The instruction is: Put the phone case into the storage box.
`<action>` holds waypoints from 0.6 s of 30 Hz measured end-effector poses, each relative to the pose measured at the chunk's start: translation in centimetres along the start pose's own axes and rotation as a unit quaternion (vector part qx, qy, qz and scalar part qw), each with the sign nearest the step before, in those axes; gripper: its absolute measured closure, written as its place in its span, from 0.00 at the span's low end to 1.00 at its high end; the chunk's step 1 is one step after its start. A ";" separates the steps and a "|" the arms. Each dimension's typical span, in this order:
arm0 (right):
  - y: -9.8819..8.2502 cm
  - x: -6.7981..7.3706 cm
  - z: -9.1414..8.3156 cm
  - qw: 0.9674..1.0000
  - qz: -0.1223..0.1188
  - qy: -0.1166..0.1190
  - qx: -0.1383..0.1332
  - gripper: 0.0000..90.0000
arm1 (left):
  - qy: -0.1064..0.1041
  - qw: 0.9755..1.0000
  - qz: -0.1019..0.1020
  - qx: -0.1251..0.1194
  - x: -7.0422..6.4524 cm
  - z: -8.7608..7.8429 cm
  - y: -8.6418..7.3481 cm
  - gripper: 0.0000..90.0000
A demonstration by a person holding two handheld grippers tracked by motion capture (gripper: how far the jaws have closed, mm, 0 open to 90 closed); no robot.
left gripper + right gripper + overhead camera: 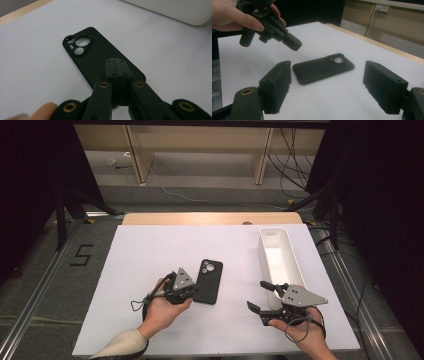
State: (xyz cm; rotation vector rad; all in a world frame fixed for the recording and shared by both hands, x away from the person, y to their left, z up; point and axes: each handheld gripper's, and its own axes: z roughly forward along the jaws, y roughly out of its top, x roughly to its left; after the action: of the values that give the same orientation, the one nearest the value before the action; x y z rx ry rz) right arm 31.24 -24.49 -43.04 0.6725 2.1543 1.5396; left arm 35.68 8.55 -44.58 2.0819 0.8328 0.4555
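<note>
Long white rectangular plastic bin (278,257) at the right of the table, open top, inside looks bare. Black soft phone case (208,281) lies flat, camera cutout away from the person, on the white sheet-covered tabletop (150,255), well inside its edges. Left gripper (192,292), jaws pressed together, hovers over the case's near end. Right gripper (256,296) stands wide, holding nothing, beside the bin. Grey floor and wooden shelving beyond.

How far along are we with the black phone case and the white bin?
Done: nothing yet; the phone case lies flat on the table, outside the white bin, which looks empty. In hand: the left claw, shut, hovers over the case's near end; the right claw waits open. Left, probably: gripping and moving the case.
</note>
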 end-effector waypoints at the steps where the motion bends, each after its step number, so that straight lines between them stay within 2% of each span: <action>1: 0.0 0.0 0.0 1.000 0.000 0.001 0.000 0.26 | 0.003 1.000 -0.005 0.003 0.3 0.1 -0.2 1.00; 9: 0.0 0.0 0.0 1.000 -0.001 0.001 -0.001 0.26 | 0.020 0.999 -0.013 0.027 1.3 0.3 -0.9 1.00; 13: 0.0 0.1 -0.1 1.000 -0.001 0.001 -0.001 0.26 | 0.030 0.998 -0.021 0.049 2.1 0.7 -1.6 1.00; 18: 0.0 0.1 0.0 1.000 -0.002 0.002 0.000 0.26 | 0.032 0.997 -0.022 0.064 2.4 1.0 -1.9 1.00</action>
State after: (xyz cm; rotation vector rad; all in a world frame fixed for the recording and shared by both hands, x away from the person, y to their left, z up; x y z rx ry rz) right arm 31.17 -24.47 -42.99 0.6663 2.1574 1.5397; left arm 37.17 10.48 -46.67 2.1701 0.9667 0.4570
